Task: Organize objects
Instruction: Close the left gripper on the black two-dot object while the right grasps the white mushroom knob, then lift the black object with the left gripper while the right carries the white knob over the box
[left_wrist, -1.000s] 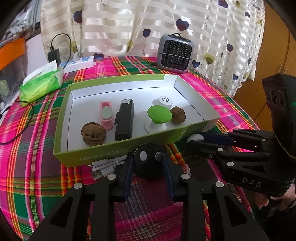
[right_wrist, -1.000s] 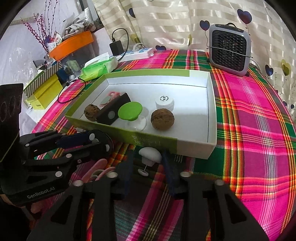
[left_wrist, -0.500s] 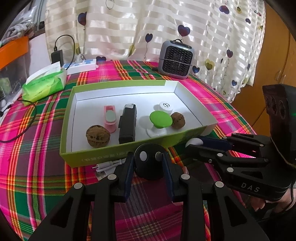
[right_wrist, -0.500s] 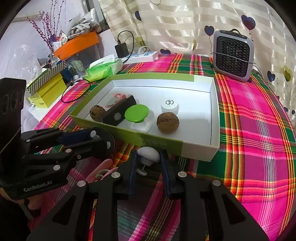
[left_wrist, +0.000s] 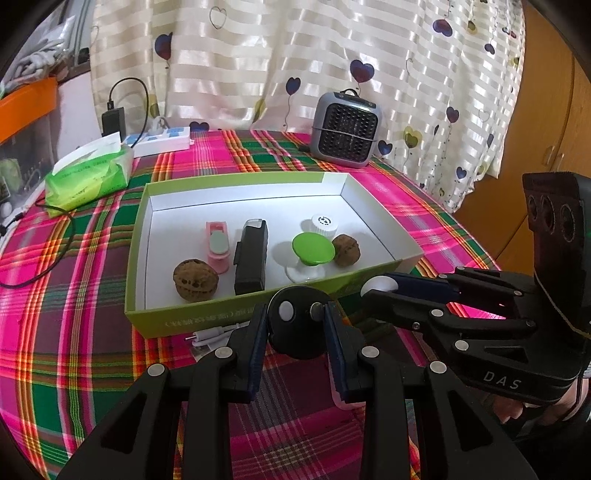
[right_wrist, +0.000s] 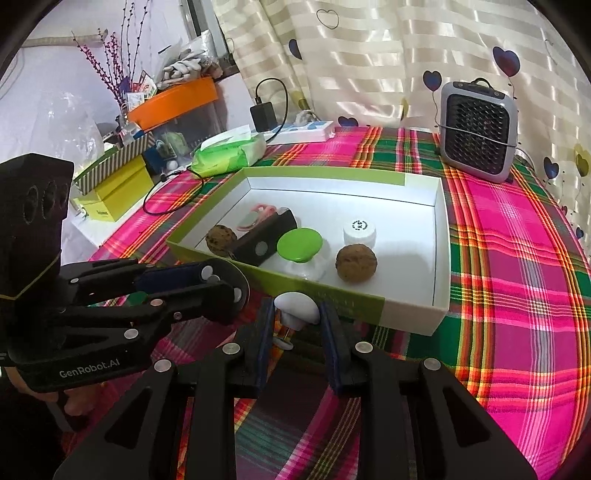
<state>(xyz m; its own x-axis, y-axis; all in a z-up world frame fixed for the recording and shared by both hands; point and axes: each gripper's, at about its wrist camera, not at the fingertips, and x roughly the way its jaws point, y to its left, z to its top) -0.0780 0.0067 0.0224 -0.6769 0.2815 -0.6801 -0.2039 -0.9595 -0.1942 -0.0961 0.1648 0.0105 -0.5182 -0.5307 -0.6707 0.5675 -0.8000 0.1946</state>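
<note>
heater by curtain | tissue pack | power strip | orange bin

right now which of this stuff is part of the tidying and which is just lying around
Part of the job:
- green box
- two walnuts, black case, green knob inside it
- black disc in left gripper
- white knob in right gripper

Lying about:
- heater
- tissue pack
- power strip
- white cable

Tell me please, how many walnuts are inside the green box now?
2. One walnut lies near the front left corner of the green box, beside the pink item. The other walnut lies toward the right, next to the green-topped knob. More could be hidden behind the front wall.
</note>
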